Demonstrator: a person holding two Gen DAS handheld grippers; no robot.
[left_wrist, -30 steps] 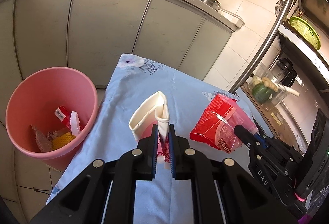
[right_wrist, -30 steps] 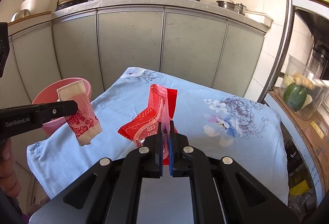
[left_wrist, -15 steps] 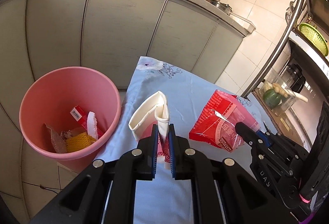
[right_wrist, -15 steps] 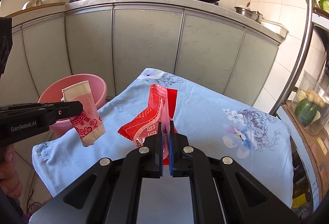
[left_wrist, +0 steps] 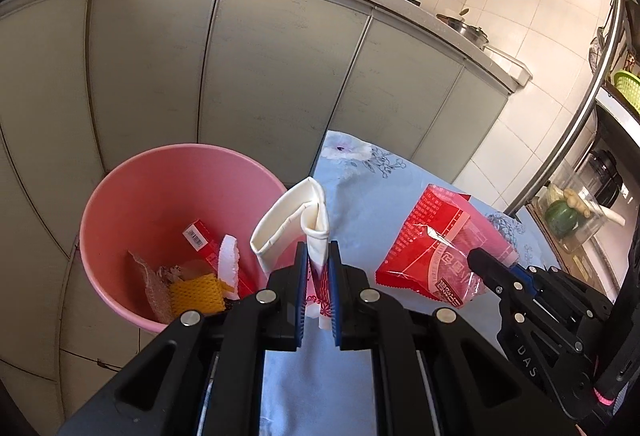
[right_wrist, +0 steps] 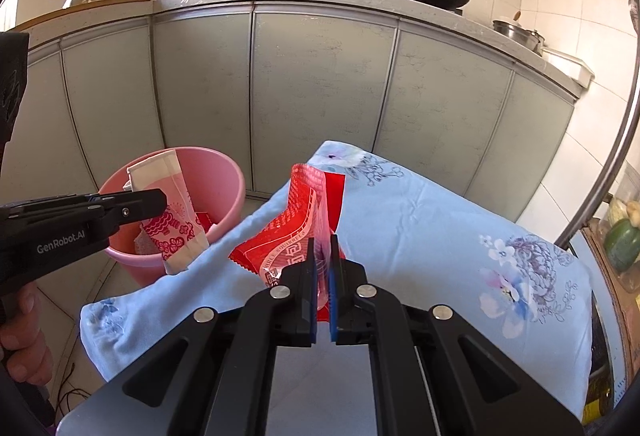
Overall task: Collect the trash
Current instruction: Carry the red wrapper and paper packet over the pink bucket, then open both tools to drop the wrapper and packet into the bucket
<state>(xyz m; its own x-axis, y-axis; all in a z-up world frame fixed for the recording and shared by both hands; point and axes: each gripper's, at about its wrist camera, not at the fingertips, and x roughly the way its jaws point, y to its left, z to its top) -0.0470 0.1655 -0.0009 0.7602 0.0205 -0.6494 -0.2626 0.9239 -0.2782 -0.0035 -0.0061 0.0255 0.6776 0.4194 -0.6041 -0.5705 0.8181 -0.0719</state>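
A: Start with the biggest thing. Where does the trash go?

B: Into the pink bin (left_wrist: 132, 196), standing on the floor against the left edge of the table (right_wrist: 440, 220) with its blue flowered cloth. It already holds a small red box, a yellow foam net, a white scrap and some crumpled film.

A: And what is being carried?

B: Two pieces. The right gripper (right_wrist: 322, 268) has its jaws clenched on a red snack bag (right_wrist: 296, 220), held up over the cloth. The left gripper (left_wrist: 318, 272) has its jaws clamped on a folded cream-and-pink paper pouch (left_wrist: 290, 220), hanging at the bin's rim, partly over its mouth in the right wrist view.

A: How will they handle?

B: Both look light and limp. The bag is thin glossy film, likely slippery, so a pinch on a flat edge, as now, seems safest. The pouch is stiffer at its fold; gripping near that crease should keep it from flopping.

A: Any risk?

B: Light pieces may drift or catch the rim when let go, so I would release well over the opening.
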